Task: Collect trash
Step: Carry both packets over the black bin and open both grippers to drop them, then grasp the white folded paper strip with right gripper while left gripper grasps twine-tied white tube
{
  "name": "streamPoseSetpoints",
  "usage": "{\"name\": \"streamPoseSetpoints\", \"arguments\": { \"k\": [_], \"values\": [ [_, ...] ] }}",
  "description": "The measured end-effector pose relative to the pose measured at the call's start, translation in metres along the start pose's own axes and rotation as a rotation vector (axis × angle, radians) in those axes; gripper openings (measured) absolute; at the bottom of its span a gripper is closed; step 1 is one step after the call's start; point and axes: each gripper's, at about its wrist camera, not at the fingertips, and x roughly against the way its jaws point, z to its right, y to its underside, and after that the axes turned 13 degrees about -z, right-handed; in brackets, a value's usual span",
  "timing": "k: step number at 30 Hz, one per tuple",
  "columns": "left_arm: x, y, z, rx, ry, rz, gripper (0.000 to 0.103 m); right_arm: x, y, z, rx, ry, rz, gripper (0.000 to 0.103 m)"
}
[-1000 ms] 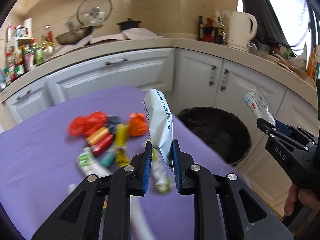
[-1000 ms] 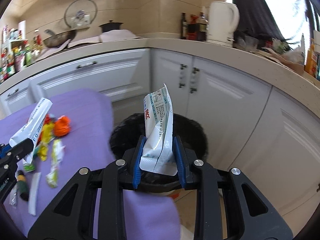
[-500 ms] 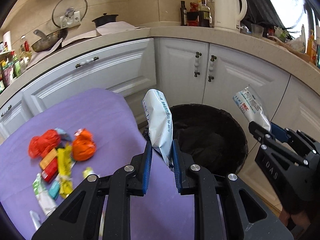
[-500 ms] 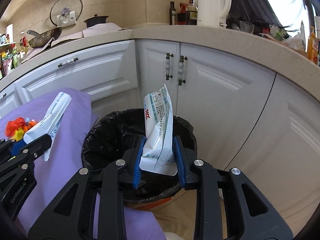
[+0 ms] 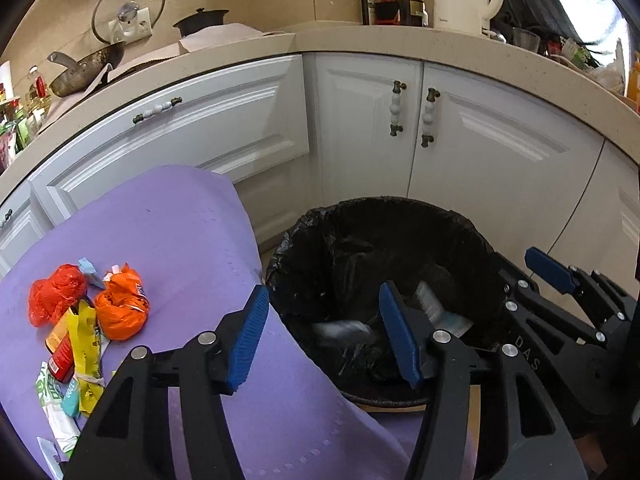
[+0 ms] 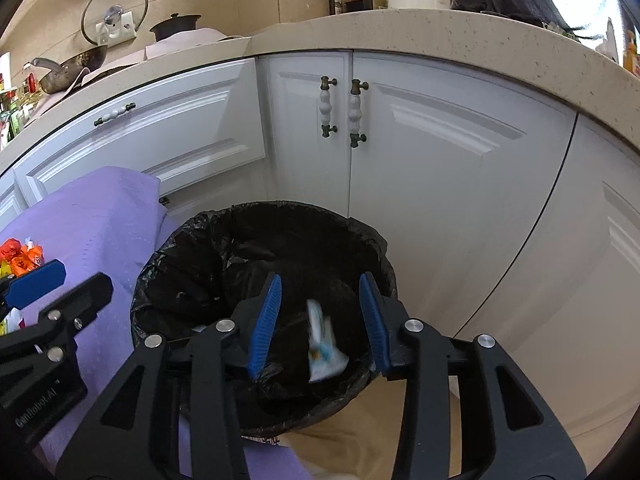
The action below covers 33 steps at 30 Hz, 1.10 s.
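Leftmost, at nine o'clock in the left wrist view: remaining trash pile (image 5: pixel 80 332) of crumpled orange bags and yellow, red and green wrappers, loosely heaped on the purple-covered tabletop (image 5: pixel 168 232), well apart from the bin. Centre: left tongs (image 5: pixel 322 338), spread wide and empty, over the tabletop edge and bin rim. At three o'clock of them: black-lined trash bin (image 5: pixel 384 216) on the floor, holding white packets, blurred. Rightmost: right tongs (image 6: pixel 320 320), likewise spread and empty, above the bin mouth, with a white-and-blue packet (image 6: pixel 324 342) blurred between the jaws, seemingly falling. Risk: light packets may catch the loose liner rim and drop outside; reaching back, a tong could scatter the heap off the tabletop edge.
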Motion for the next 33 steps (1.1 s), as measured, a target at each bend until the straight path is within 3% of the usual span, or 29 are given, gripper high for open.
{"name": "streamPoseSetpoints", "arguments": {
  "k": [14, 33],
  "values": [
    [0.058, 0.032, -0.050, 0.084, -0.057, 0.064, 0.057, 0.052, 0.024, -0.033, 0.025, -0.054, 0.020, 0.040],
    [0.120, 0.137, -0.182, 0.325, -0.262, 0.049, 0.057, 0.114, 0.092, -0.156, 0.231, -0.222, 0.014, 0.040]
  ]
}}
